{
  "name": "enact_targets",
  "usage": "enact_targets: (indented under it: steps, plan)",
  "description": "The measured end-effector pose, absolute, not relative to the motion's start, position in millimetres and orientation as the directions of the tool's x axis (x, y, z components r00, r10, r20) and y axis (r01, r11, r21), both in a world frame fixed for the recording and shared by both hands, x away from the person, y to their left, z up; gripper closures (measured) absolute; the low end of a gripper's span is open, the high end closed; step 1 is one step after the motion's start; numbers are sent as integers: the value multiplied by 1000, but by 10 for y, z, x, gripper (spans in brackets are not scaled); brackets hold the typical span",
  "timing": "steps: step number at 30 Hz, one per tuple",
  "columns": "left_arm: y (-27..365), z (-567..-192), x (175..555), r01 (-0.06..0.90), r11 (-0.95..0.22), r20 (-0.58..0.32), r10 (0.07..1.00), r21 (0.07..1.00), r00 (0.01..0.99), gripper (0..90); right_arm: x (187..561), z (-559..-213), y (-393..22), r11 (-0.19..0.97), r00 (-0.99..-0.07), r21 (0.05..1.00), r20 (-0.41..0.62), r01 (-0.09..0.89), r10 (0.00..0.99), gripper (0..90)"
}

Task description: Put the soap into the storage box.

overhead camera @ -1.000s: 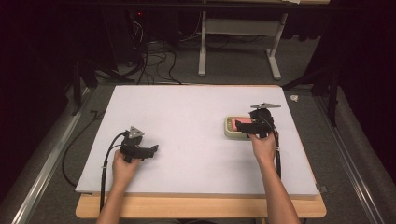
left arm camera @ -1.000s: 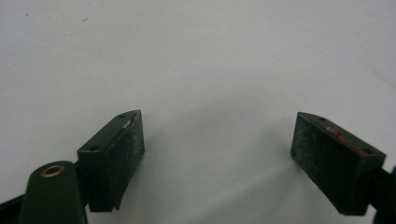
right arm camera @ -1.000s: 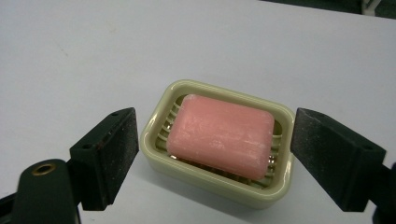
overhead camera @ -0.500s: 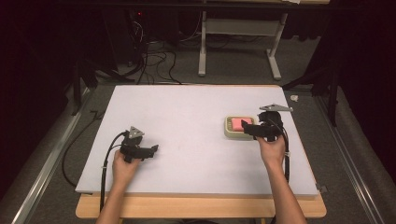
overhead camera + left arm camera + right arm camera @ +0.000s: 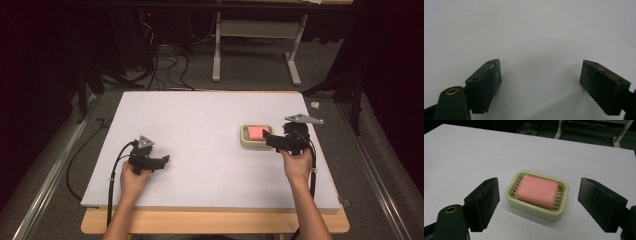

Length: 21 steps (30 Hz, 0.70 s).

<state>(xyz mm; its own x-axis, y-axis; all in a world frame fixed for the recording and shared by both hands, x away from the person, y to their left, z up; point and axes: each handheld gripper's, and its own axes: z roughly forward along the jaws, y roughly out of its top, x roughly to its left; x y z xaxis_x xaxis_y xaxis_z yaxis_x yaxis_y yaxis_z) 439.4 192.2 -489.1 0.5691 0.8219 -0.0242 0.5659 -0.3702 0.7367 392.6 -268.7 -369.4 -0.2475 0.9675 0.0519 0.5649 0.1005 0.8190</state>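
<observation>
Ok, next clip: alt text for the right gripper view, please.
A pink bar of soap lies in a cream slatted soap dish on a white table, framed between the open black fingers of the right gripper, which touch neither.

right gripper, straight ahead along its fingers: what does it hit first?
Likely the cream soap dish holding the pink soap bar. It sits centred between the open right gripper, just ahead of its fingers; exact depth is unclear.
</observation>
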Motion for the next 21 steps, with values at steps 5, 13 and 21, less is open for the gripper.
enact_targets:
  steps: [5, 13, 21]
  plan:
    - [1923, -4891, 4395, 566, -370, -25, 822, 737, 569, 178, 3854, -3703, -2755, 89, -243, 826, 59, 557, 968, 182]
    - [1922, -4891, 4394, 566, -370, -25, 822, 737, 569, 178, 3746, -3692, -2845, 80, -236, 828, 64, 554, 970, 185]
    - [1922, -4891, 4393, 566, -370, -24, 822, 737, 569, 178, 3624, -3687, -2915, 63, -228, 837, 76, 544, 971, 186]
